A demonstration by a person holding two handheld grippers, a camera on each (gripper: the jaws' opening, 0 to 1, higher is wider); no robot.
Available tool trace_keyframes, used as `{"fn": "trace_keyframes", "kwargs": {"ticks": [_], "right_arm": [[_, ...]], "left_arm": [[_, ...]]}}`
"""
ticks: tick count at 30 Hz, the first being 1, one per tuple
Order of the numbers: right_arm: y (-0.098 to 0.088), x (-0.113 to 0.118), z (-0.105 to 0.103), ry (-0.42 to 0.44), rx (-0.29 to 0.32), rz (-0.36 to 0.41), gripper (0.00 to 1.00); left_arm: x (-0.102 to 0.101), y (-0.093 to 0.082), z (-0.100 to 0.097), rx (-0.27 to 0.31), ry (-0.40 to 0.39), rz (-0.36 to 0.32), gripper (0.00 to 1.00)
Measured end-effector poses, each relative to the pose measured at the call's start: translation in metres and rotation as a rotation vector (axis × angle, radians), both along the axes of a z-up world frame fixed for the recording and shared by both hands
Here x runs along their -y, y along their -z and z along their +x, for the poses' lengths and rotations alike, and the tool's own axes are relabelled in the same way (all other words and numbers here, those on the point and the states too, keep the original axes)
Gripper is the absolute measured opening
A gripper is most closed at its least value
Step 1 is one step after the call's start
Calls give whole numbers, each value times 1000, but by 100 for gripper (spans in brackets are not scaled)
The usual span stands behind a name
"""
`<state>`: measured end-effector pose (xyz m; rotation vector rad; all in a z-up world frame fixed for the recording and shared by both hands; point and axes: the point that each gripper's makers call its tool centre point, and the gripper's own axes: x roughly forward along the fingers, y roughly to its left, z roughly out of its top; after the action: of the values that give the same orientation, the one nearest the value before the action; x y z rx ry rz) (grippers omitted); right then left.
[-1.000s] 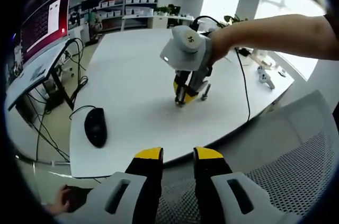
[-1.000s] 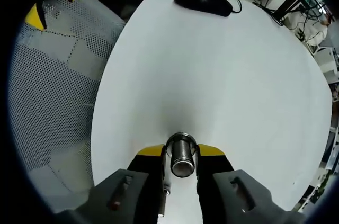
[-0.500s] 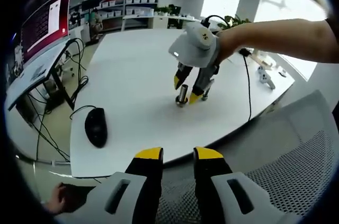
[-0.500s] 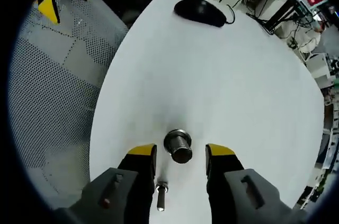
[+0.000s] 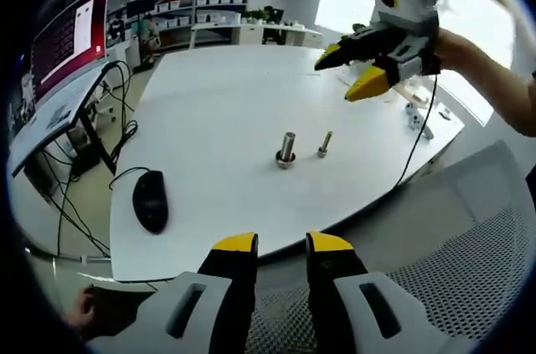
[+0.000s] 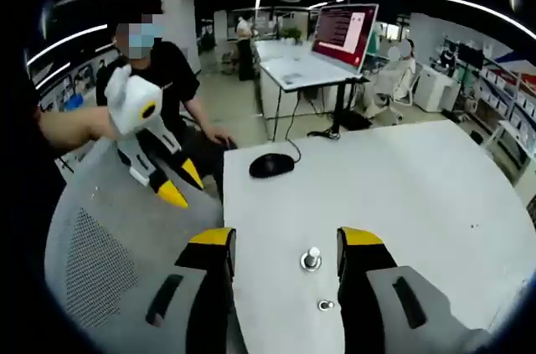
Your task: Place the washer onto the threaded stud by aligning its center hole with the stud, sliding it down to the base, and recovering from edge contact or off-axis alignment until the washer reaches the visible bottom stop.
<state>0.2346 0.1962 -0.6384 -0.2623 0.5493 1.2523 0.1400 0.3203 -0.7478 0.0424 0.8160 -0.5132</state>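
A short threaded metal stud point(image 5: 287, 149) stands upright on the white table point(image 5: 209, 111), with a wider metal ring round its foot. A small bolt point(image 5: 323, 145) lies just to its right. My right gripper point(image 5: 347, 74) hangs open and empty in the air above and beyond them. In the right gripper view its jaws point(image 6: 286, 238) stand wide apart, and the stud point(image 6: 311, 259) and the small bolt point(image 6: 325, 305) show low between them on the table far below. My left gripper point(image 5: 282, 243) is held off the table's near edge with a narrow gap between its jaws, holding nothing. The left gripper point(image 6: 180, 185) also appears beside a chair back.
A black mouse point(image 5: 152, 200) lies near the table's left corner, its cable running off the edge. A grey mesh chair point(image 5: 469, 228) stands at the table's near side. A black cable point(image 5: 389, 145) crosses the right of the table. A monitor point(image 6: 343, 32) and a seated person point(image 6: 167, 78) are behind.
My right gripper has opened, let go of the stud, and lifted up and back away from the table. The stud stays upright. My left gripper has not moved.
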Motion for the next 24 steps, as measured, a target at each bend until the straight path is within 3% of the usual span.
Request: {"fn": "trace_keyframes", "kwargs": {"ticks": [4,8,18,24], "right_arm": [[-24,32,-16,116,-21,142,52],[-28,66,-27,236,-10,183,52],[-17,125,-53,461,-32,225,54],[-5,152,-63,548,-30,210,54]], "left_arm": [[2,-1,-1,0,2,0,21],[1,-1,0,0,0,-1,21],[-1,-2,-1,7,-6,-2,21],[-2,-2,-1,10,-11,0,21]]}}
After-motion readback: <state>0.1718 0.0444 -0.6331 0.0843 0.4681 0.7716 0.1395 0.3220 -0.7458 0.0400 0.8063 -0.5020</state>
